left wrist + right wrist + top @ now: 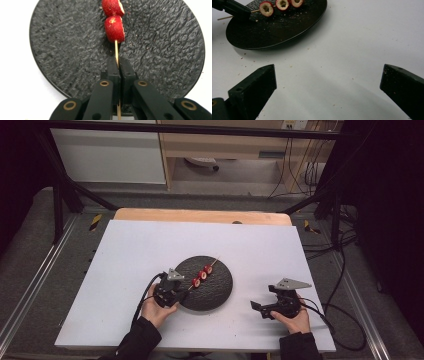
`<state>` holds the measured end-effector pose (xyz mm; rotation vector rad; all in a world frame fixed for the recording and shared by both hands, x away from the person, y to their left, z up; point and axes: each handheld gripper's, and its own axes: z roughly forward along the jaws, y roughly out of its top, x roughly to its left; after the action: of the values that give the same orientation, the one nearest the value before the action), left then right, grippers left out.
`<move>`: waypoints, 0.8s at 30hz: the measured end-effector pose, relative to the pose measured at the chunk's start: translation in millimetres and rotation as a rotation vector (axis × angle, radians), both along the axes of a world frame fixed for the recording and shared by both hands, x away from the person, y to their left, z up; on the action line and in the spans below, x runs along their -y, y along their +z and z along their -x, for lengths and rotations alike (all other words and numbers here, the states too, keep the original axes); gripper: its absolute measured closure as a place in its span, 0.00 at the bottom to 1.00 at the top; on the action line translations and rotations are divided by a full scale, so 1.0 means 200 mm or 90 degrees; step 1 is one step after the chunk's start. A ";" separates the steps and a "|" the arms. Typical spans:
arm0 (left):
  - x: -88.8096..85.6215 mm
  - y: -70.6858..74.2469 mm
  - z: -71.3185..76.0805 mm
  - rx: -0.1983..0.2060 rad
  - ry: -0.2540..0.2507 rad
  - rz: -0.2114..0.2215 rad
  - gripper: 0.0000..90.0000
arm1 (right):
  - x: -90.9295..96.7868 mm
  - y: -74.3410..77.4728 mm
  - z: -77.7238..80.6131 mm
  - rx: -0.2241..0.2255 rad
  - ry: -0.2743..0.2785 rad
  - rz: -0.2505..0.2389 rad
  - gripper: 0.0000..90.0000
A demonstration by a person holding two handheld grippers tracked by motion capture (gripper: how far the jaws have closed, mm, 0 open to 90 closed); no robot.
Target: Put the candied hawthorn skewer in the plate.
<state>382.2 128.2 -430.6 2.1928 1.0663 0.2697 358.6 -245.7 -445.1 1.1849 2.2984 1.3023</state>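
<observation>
A white board tops a wooden table on grey carpet, wooden shelving behind.

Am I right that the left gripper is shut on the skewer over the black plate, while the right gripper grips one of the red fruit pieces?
Not quite: the right gripper holds nothing. The right gripper view shows its fingers wide apart over the white table. The left gripper does pinch the skewer over the black plate.

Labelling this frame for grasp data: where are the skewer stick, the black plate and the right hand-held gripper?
skewer stick (116, 50), left gripper view, bare wood below the fruit.
black plate (220, 290), high view, bare right part.
right hand-held gripper (328, 80), right gripper view, midway between the open jaws.
</observation>
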 end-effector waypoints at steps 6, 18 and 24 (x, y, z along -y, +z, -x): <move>-0.02 0.01 0.01 0.004 -0.009 -0.004 0.97 | 0.02 0.00 0.00 0.002 -0.005 -0.008 0.01; -0.29 0.11 0.09 0.053 -0.046 0.020 0.48 | 0.03 0.01 0.00 -0.001 -0.017 -0.018 0.01; -0.49 0.06 0.13 0.077 -0.039 0.052 0.22 | 0.03 0.00 0.01 -0.001 -0.017 -0.012 0.01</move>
<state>355.7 226.9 -418.3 2.1042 0.9266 0.3224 357.6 -251.8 -444.4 1.2187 2.2683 1.3174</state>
